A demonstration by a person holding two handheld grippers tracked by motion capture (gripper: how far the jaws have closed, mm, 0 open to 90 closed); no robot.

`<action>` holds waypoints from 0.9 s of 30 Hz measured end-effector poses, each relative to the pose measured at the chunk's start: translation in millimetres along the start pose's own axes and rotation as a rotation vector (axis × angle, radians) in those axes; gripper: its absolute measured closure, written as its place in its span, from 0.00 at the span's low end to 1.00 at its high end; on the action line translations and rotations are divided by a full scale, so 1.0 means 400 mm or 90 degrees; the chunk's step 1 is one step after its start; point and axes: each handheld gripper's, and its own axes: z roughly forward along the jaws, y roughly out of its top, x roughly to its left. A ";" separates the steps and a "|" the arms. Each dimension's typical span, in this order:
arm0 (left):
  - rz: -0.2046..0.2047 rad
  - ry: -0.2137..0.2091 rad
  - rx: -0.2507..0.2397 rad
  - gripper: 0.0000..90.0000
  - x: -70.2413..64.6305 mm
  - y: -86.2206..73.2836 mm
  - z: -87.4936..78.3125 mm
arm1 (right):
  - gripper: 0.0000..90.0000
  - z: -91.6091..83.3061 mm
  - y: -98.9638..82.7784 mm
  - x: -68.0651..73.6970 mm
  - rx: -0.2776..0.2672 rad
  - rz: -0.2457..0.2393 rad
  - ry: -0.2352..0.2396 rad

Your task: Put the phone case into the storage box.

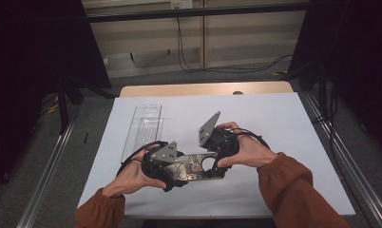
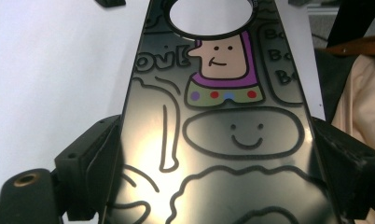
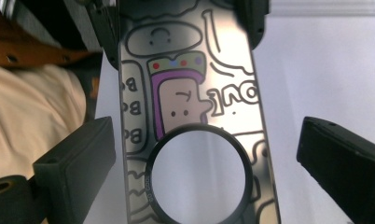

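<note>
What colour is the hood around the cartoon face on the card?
Purple hood, clearest in the left gripper view.

Lab recording rig, dark curtains (image 1: 32, 57), metal rails (image 1: 49, 175), cables (image 1: 189, 52)

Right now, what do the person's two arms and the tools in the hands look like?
Both forearms wear rust-orange long sleeves with gathered cuffs. Each hand carries a black claw with a grey three-cornered plate on top: the left claw and the right claw. Thin black cables loop from each claw body. Seen close, the left claw's two jaws are blocky matt black, with flat pads and a brass-coloured screw hole.
</note>
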 end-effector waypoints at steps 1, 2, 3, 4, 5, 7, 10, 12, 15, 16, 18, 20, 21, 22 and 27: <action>-0.005 -0.001 -0.005 0.14 0.000 -0.003 -0.006 | 0.04 -0.005 -0.003 -0.001 -0.007 0.003 0.000; -0.004 0.006 -0.016 0.14 0.002 -0.005 -0.009 | 0.05 -0.010 -0.009 -0.003 -0.024 0.009 0.000; -0.015 0.006 -0.026 0.14 0.001 -0.008 -0.014 | 0.04 -0.016 -0.015 -0.005 -0.039 0.014 0.002; -0.015 0.004 -0.031 0.14 0.002 -0.010 -0.017 | 0.05 -0.022 -0.021 -0.007 -0.053 0.020 -0.004; -0.017 0.009 -0.035 0.14 0.002 -0.012 -0.020 | 0.05 -0.029 -0.027 -0.009 -0.070 0.032 -0.008; -0.025 0.013 -0.043 0.14 0.001 -0.017 -0.024 | 0.05 -0.044 -0.040 -0.013 -0.105 0.046 -0.012; -0.029 0.017 -0.054 0.14 0.002 -0.023 -0.027 | 0.04 -0.060 -0.057 -0.014 -0.142 0.063 -0.018; -0.033 0.017 -0.063 0.14 0.000 -0.025 -0.028 | 0.04 -0.063 -0.068 -0.013 -0.152 0.072 -0.024; -0.031 0.026 -0.070 0.14 -0.003 -0.027 -0.029 | 0.04 -0.064 -0.084 -0.009 -0.171 0.078 -0.025; -0.033 0.029 -0.071 0.14 -0.004 -0.027 -0.031 | 0.04 -0.065 -0.089 -0.008 -0.180 0.082 -0.024; -0.036 0.026 -0.081 0.14 -0.008 -0.028 -0.031 | 0.04 -0.068 -0.099 -0.007 -0.194 0.087 -0.026; -0.034 0.023 -0.086 0.14 -0.010 -0.027 -0.033 | 0.04 -0.071 -0.108 -0.006 -0.211 0.092 -0.026; -0.036 0.025 -0.091 0.14 -0.013 -0.028 -0.034 | 0.03 -0.073 -0.112 -0.006 -0.217 0.093 -0.034; -0.032 0.028 -0.092 0.14 -0.013 -0.028 -0.036 | 0.03 -0.075 -0.116 -0.005 -0.224 0.096 -0.035; -0.042 0.032 -0.112 0.14 -0.011 -0.039 -0.048 | 0.03 -0.087 -0.133 0.001 -0.268 0.094 -0.040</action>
